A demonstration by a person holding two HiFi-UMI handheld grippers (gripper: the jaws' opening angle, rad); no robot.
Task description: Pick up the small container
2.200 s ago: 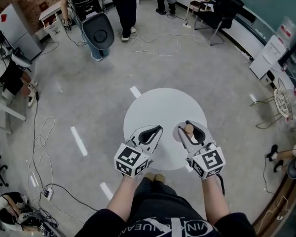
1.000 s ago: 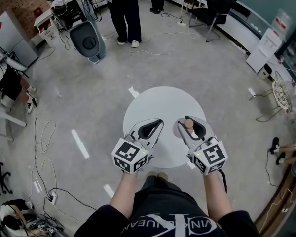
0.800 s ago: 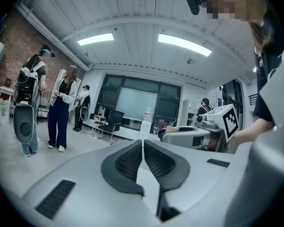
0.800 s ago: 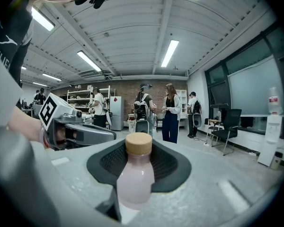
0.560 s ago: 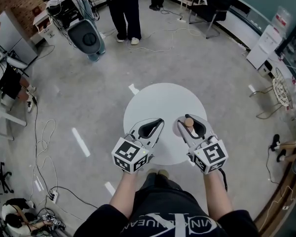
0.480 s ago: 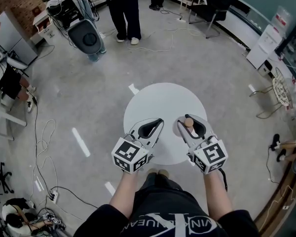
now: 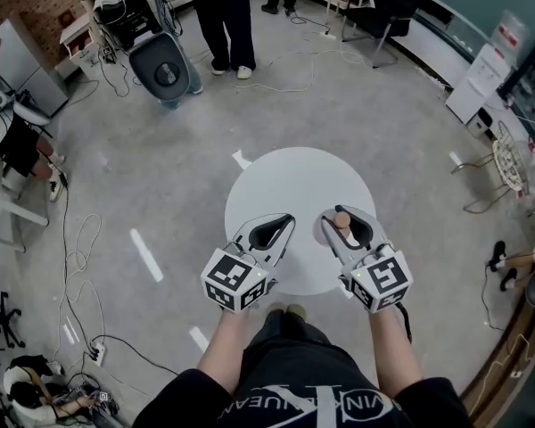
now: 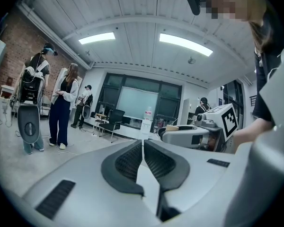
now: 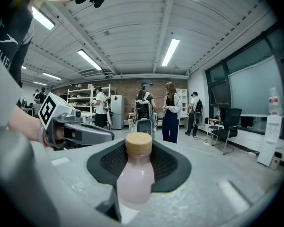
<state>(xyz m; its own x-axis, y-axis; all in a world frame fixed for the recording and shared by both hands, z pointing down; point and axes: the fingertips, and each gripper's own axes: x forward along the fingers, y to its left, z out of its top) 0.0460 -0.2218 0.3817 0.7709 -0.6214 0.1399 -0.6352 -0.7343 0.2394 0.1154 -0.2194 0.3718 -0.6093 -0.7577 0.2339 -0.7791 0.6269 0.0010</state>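
The small container [image 9: 135, 178] is a pale pink bottle with a round wooden cap [image 7: 341, 220]. It stands upright between the dark pads of my right gripper [image 9: 139, 142], which is shut on its body. In the head view this right gripper [image 7: 343, 218] hangs over the near right part of the round white table [image 7: 294, 176]. Whether the bottle's base touches the tabletop is hidden. My left gripper [image 7: 283, 224] is beside it over the table's near left part. In the left gripper view its jaws [image 8: 143, 143] meet in a thin line with nothing between them.
The table stands on a grey floor with white tape marks [image 7: 145, 255] and cables [image 7: 80, 266]. Several people [image 7: 225, 16] and a black chair-like rig [image 7: 165, 71] are at the far side. Desks and gear line the left wall [image 7: 18, 69].
Both grippers and the bottle keep their places over the table. Only the head view and the people at the back shift slightly.
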